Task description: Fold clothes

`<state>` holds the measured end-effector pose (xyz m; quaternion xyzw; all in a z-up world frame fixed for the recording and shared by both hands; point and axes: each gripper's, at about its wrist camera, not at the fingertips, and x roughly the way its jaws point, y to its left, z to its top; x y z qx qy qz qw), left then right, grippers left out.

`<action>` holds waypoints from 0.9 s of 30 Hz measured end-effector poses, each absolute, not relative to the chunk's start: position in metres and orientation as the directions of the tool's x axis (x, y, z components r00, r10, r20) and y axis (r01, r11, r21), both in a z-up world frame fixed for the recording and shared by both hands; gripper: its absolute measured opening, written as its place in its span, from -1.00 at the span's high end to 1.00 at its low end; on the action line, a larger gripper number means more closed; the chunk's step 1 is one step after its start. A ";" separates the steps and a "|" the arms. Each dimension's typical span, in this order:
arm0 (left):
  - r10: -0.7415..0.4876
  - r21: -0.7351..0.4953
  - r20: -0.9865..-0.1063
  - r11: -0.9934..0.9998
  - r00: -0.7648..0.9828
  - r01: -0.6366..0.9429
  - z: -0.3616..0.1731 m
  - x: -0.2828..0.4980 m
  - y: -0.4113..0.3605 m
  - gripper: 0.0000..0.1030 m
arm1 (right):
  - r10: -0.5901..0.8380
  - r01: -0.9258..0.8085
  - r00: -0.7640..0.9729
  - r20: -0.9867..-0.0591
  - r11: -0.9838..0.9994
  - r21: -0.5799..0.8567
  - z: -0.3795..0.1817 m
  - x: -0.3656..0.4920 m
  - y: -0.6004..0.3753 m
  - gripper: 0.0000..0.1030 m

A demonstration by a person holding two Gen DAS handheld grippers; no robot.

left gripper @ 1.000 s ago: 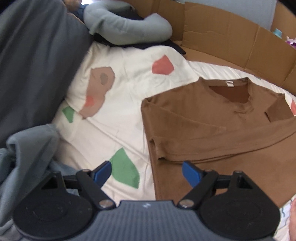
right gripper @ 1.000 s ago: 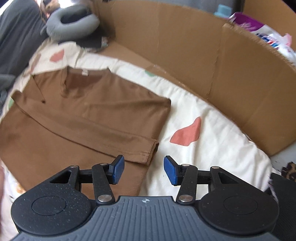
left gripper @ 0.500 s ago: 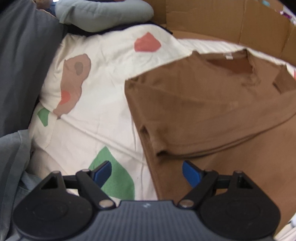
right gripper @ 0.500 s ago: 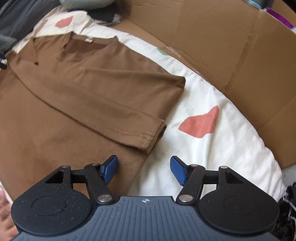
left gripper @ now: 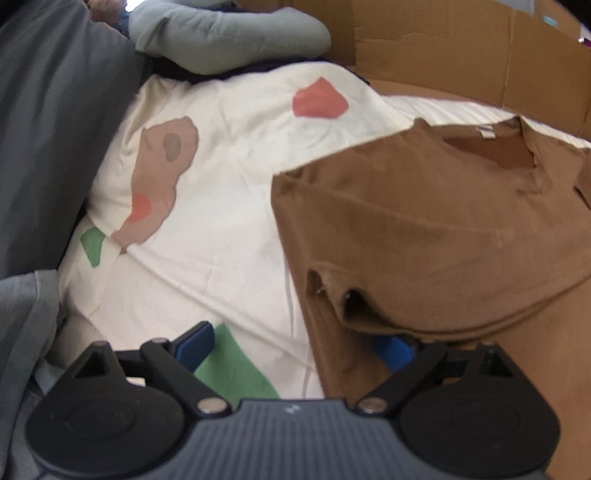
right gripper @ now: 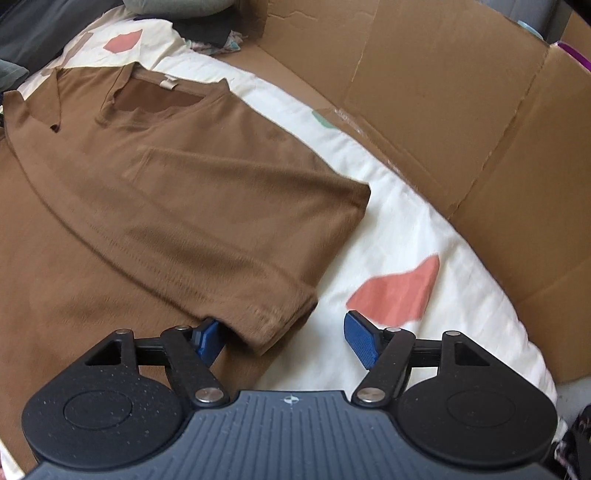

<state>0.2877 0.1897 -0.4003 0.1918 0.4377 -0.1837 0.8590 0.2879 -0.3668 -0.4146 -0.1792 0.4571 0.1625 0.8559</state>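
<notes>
- Left wrist view, at 9 o'clock: a dark grey blanket (left gripper: pixel 51 147) lies along the edge of the bed, with a grey neck pillow (left gripper: pixel 229 33) at 12 o'clock beyond it.
- Centre: the cream bedsheet (left gripper: pixel 229 229), printed with coral, tan and green patches, covers the bed.
- From the centre to 3 o'clock: the brown T-shirt (left gripper: pixel 436 221) lies on the bedsheet, collar toward 1 o'clock, and its sleeve is folded in over the body.
- At 6 o'clock: the left hand-held gripper (left gripper: pixel 295 343) is spread wide and has nothing clamped. Its left finger sits over the green patch, while its right finger is tucked under the folded sleeve's cuff at 5 o'clock. The shirt's side edge runs between the two fingers.
- At 1 o'clock: a cardboard wall (left gripper: pixel 461 51) stands behind the bed.
- Right wrist view, from 9 o'clock to the centre: the same T-shirt (right gripper: pixel 177 192) lies flat, collar and white neck label at 11 o'clock.
- At 6 o'clock: the right hand-held gripper (right gripper: pixel 282 338) is also wide open and grips nothing. The folded sleeve's hemmed corner lies between its fingers; the left finger seems to be slipped partly under that hem, though blur makes the contact unclear. The right finger hovers over bare bedsheet (right gripper: pixel 424 229) beside a coral patch.
- From 12 to 3 o'clock: the cardboard wall (right gripper: pixel 461 110) curves around the bed.
</notes>
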 end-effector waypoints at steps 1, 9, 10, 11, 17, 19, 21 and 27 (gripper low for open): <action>-0.145 0.177 -0.818 0.858 0.557 0.483 -0.400 0.289 0.189 -0.83 | 0.115 -0.439 0.534 -0.838 0.885 -0.158 -0.414 0.290 -0.366 -0.43; -0.156 0.155 -0.786 0.887 0.598 0.435 -0.393 0.303 0.181 -0.80 | 0.122 -0.399 0.568 -0.814 0.906 -0.142 -0.414 0.304 -0.364 -0.43; -0.159 0.159 -0.782 0.885 0.603 0.439 -0.392 0.303 0.179 -0.77 | 0.122 -0.389 0.576 -0.808 0.911 -0.140 -0.415 0.306 -0.364 -0.43; -0.163 0.165 -0.775 0.881 0.611 0.444 -0.391 0.302 0.177 -0.75 | 0.121 -0.378 0.584 -0.803 0.915 -0.137 -0.415 0.307 -0.364 -0.43; -0.194 0.203 -0.736 0.850 0.649 0.485 -0.387 0.295 0.159 -0.65 | 0.122 -0.357 0.622 -0.773 0.923 -0.141 -0.413 0.306 -0.363 -0.41; -0.205 0.211 -0.730 0.840 0.652 0.500 -0.387 0.293 0.153 -0.47 | 0.123 -0.362 0.632 -0.765 0.920 -0.152 -0.412 0.305 -0.363 -0.41; -0.218 0.208 -0.731 0.832 0.647 0.515 -0.388 0.292 0.149 -0.30 | 0.132 -0.369 0.639 -0.758 0.917 -0.151 -0.410 0.306 -0.363 -0.38; -0.256 0.155 -0.750 0.828 0.610 0.539 -0.391 0.290 0.147 0.07 | 0.160 -0.417 0.640 -0.751 0.893 -0.166 -0.407 0.307 -0.354 0.01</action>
